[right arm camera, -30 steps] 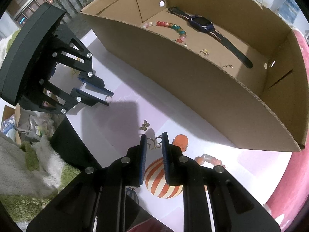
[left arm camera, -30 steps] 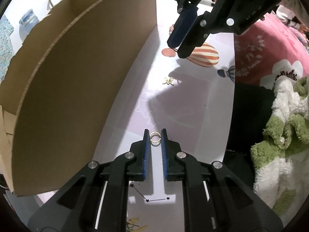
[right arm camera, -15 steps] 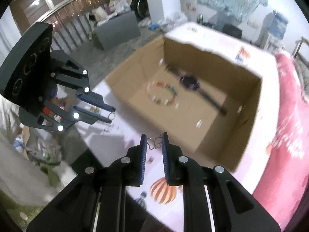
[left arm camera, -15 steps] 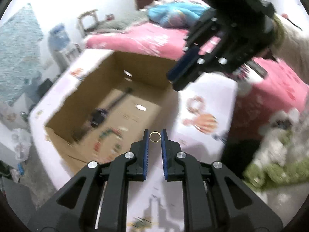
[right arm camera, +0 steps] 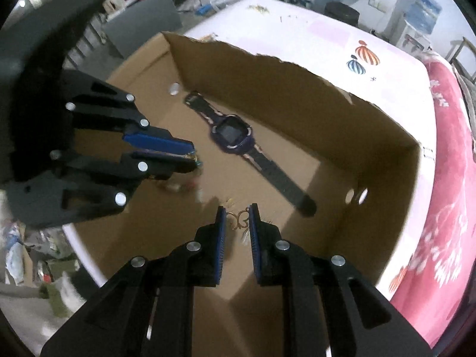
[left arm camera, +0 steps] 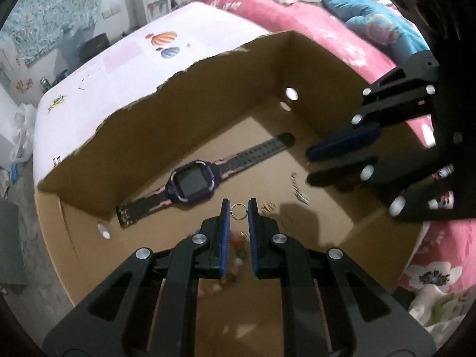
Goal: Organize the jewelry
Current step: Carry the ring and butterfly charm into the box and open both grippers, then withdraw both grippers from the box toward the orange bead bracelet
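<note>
My left gripper (left arm camera: 238,208) is shut on a small gold ring (left arm camera: 239,210) and holds it above the floor of the open cardboard box (left arm camera: 208,95). My right gripper (right arm camera: 237,215) is shut on a gold butterfly charm (right arm camera: 238,218), also over the box (right arm camera: 297,95). Each gripper shows in the other's view, the right one (left arm camera: 309,166) and the left one (right arm camera: 193,157). A purple smartwatch (left arm camera: 193,183) lies on the box floor, also in the right wrist view (right arm camera: 233,134). Small gold pieces (left arm camera: 297,190) and a bead bracelet (left arm camera: 235,247) lie near it.
The box stands on a white table (left arm camera: 119,59) printed with balloons. A pink flowered blanket (left arm camera: 351,47) lies beyond the box, also in the right wrist view (right arm camera: 446,223). The floor at the left holds clutter (right arm camera: 35,253).
Both grippers rose from the table beside the box, carrying the ring and the butterfly charm, and moved over the box wall. They now hang over its inside.
</note>
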Motion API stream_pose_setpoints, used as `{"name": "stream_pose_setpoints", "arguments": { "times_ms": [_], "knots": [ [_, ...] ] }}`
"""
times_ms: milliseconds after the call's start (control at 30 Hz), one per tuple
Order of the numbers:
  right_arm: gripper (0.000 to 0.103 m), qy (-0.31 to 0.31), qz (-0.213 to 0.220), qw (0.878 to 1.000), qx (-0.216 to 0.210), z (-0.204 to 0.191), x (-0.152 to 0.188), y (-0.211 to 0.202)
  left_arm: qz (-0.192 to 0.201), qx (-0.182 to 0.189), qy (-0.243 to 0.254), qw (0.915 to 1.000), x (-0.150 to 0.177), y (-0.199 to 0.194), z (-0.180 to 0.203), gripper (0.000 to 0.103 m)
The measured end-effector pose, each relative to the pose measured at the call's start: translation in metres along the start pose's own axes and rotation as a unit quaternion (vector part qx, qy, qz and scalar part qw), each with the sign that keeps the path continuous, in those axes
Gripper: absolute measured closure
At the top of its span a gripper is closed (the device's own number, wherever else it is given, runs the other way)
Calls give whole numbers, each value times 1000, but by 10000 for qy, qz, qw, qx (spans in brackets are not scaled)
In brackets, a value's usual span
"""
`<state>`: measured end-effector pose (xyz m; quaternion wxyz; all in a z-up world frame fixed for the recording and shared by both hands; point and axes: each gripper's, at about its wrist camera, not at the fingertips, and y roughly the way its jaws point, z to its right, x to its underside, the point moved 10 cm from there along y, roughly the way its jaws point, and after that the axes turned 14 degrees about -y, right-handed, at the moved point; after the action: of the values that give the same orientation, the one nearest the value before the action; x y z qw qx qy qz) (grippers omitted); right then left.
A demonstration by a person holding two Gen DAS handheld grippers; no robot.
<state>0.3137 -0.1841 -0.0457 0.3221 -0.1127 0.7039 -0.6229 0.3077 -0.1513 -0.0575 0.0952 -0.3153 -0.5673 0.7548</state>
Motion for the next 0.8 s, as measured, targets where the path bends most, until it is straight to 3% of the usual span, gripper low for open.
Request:
{"name": "stream_pose_setpoints", "arguments": {
  "times_ms": [267,400,467,567,800],
  "knots": [
    [87,247,-97,9996,-118,20,-8,13,-523,-32,-463,9976,-9,34,-17,92],
    [87,259,38,9996,-84,21,-8,5,-376,-12,-463,9982,-12,27,-14,91],
    [86,260,119,9996,-42,22,-7,-1,-354,-80,-453,9983,-11,25,-14,84],
    [75,270,261,9993,15,22,-6,-13,-312,-124,-461,9984,-9,20,-16,82],
    [68,454,830,9953,194,20,7,-74,150,4,-548,9984,-4,-24,-13,80]
  ]
}}
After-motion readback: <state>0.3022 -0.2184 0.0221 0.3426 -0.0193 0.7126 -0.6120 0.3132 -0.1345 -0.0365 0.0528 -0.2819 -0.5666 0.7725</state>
